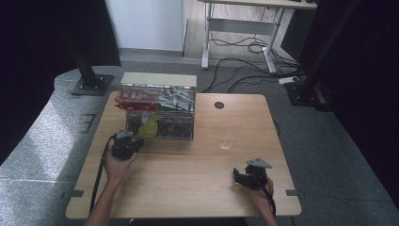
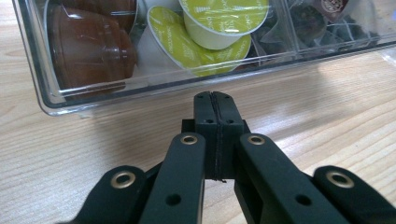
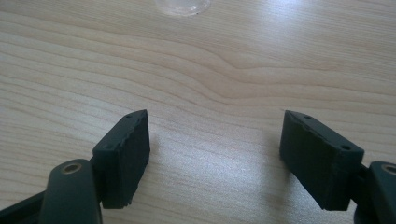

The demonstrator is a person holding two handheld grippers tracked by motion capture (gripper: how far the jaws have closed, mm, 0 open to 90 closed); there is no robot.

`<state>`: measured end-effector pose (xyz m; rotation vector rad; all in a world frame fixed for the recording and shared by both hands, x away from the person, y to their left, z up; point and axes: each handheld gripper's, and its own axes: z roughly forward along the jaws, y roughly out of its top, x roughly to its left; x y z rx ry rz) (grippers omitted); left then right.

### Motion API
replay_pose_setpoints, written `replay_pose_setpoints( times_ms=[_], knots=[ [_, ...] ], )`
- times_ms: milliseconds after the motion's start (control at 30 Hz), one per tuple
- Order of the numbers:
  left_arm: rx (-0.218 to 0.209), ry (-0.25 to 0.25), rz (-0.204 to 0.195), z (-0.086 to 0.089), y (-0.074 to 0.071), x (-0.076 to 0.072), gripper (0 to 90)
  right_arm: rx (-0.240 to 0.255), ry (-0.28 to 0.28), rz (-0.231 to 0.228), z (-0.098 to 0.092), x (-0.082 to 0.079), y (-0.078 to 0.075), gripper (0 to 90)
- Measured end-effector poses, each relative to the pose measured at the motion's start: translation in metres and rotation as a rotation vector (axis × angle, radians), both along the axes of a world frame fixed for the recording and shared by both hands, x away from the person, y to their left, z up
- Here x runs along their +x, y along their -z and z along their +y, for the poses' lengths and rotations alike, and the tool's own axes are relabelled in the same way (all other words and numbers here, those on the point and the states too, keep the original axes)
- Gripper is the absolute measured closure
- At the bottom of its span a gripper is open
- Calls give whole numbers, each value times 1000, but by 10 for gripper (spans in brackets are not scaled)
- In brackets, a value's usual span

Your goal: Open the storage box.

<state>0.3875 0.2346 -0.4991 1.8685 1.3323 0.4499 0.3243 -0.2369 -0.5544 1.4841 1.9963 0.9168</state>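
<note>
Near the surface's front right corner the right claw [image 1: 241, 178] gapes wide and empty, while the left claw [image 2: 215, 105], pressed closed on nothing, could nudge the clear organiser [image 2: 154, 86] toward the rear edge.

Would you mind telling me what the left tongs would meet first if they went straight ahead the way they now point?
Most likely the clear front wall of the capsule organiser box. The left tongs, shut on nothing, point at it just below the yellow-green capsules, with bare tabletop between.
</note>
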Motion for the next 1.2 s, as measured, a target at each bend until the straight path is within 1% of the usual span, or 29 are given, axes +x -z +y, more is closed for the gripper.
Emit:
replay_pose_setpoints(
  times_ms=[67, 200, 300, 367, 633, 700, 867, 1067, 1200],
  knots=[
    [3, -2, 0, -1, 1, 2, 900, -1, -1, 0, 0, 0, 0, 244],
    [-4, -4, -4, -2, 1, 3, 900, -3, -2, -2, 0, -2, 0, 244],
    [2, -13, -8, -2, -1, 2, 900, -6, -2, -3, 0, -4, 0, 245],
    [12, -12, -7, -2, -2, 2, 900, -6, -3, -3, -1, -4, 0, 245],
    [22, -12, -9, 1, -4, 0, 900, -2, -4, -1, -1, -4, 0, 244],
    [16, -19, -12, 1, -4, -1, 900, -2, -4, -1, -1, -4, 0, 243],
    [18, -21, -15, 2, -5, -2, 900, -2, -4, -1, -1, -4, 0, 243],
    [12, -23, -11, 3, -6, -2, 900, -1, -4, -1, -1, -4, 0, 243],
    [16, -22, -13, 2, -7, -3, 900, -1, -3, 0, -1, -4, 0, 243]
  ],
)
